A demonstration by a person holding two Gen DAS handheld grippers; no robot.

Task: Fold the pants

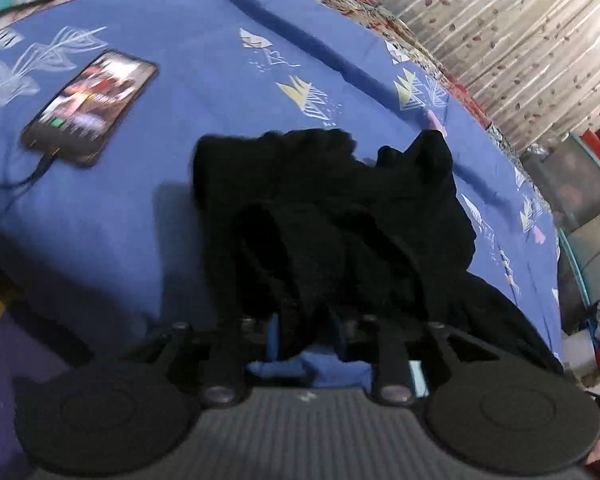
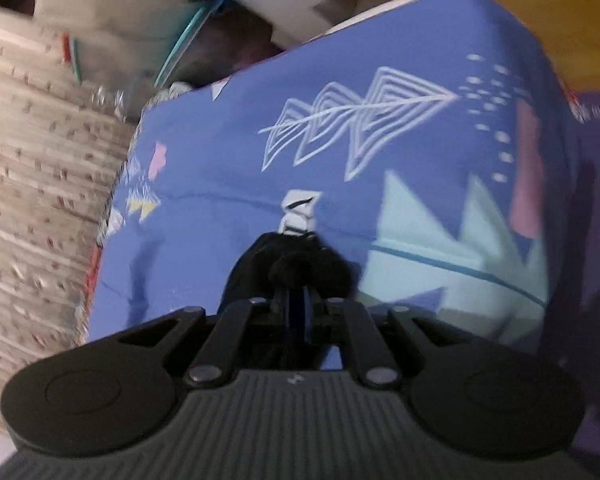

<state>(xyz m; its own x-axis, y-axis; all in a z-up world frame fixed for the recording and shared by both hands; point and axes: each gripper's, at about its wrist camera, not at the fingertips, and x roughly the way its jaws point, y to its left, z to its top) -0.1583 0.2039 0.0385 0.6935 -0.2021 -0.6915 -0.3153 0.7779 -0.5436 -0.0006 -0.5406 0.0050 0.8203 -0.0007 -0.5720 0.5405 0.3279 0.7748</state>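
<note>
The black pants (image 1: 332, 216) are bunched on the near bed (image 1: 140, 208), pinched by the left gripper (image 1: 306, 332) and right gripper (image 2: 296, 280). Soft, limp cloth; best gripped at hems.

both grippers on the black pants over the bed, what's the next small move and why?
Probably lower both ends onto the blue bedsheet and spread them apart. The black pants hang bunched from the left gripper, and the right gripper pinches a small wad of the same cloth, so nothing lies flat enough to fold. Keep clear of the phone charging on the sheet.
</note>
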